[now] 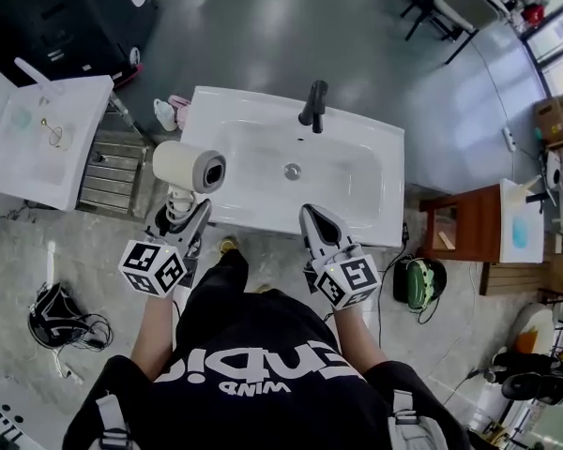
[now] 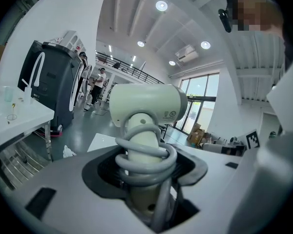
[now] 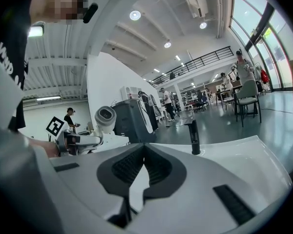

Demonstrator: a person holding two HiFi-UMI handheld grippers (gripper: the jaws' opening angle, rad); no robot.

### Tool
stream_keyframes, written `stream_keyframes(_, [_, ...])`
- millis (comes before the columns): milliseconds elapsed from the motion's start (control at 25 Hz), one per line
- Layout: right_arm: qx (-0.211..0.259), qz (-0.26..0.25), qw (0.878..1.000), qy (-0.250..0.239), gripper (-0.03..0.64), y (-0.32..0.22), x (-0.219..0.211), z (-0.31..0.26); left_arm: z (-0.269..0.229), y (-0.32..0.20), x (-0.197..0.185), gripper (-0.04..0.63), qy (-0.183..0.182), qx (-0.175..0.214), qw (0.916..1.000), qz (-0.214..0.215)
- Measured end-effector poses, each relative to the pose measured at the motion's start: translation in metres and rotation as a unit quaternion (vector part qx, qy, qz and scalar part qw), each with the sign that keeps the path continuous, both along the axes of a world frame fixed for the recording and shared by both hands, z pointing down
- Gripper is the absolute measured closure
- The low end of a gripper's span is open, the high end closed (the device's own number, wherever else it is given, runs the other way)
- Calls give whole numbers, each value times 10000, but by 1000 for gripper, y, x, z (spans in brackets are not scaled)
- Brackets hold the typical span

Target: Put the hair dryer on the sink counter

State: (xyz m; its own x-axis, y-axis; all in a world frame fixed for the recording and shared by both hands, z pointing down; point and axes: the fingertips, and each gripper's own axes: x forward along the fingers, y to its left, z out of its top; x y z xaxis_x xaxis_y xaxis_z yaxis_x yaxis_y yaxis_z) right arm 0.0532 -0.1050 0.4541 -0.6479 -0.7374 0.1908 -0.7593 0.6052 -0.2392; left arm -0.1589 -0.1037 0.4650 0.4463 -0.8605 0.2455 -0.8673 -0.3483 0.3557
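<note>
The white hair dryer (image 1: 190,167) hangs over the left front corner of the white sink counter (image 1: 225,111), its nozzle pointing right. My left gripper (image 1: 181,216) is shut on its handle, around which the grey cord (image 2: 146,162) is coiled. In the left gripper view the hair dryer (image 2: 146,106) stands upright between the jaws of the left gripper (image 2: 146,179). My right gripper (image 1: 311,212) is shut and empty at the counter's front edge, right of centre. The right gripper view shows that gripper (image 3: 144,147) with its pads together, and the hair dryer (image 3: 105,118) off to its left.
A black faucet (image 1: 314,104) stands at the back of the basin. A second white sink (image 1: 47,139) and a metal rack (image 1: 113,172) are to the left. A wooden cabinet (image 1: 464,223) is on the right. A green object (image 1: 418,281) and tangled black cables (image 1: 56,317) lie on the floor.
</note>
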Motion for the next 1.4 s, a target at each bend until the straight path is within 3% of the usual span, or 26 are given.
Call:
stream_keyframes(640, [92,248,9996,96,598,-73,-50,-7,13,-78,-28,322,-310,-156,9985,423])
stream_keyframes(1400, [237,-15,9997,89,598,-123,-23,-20,1,-116,-10,322,-472,-186,9987,18])
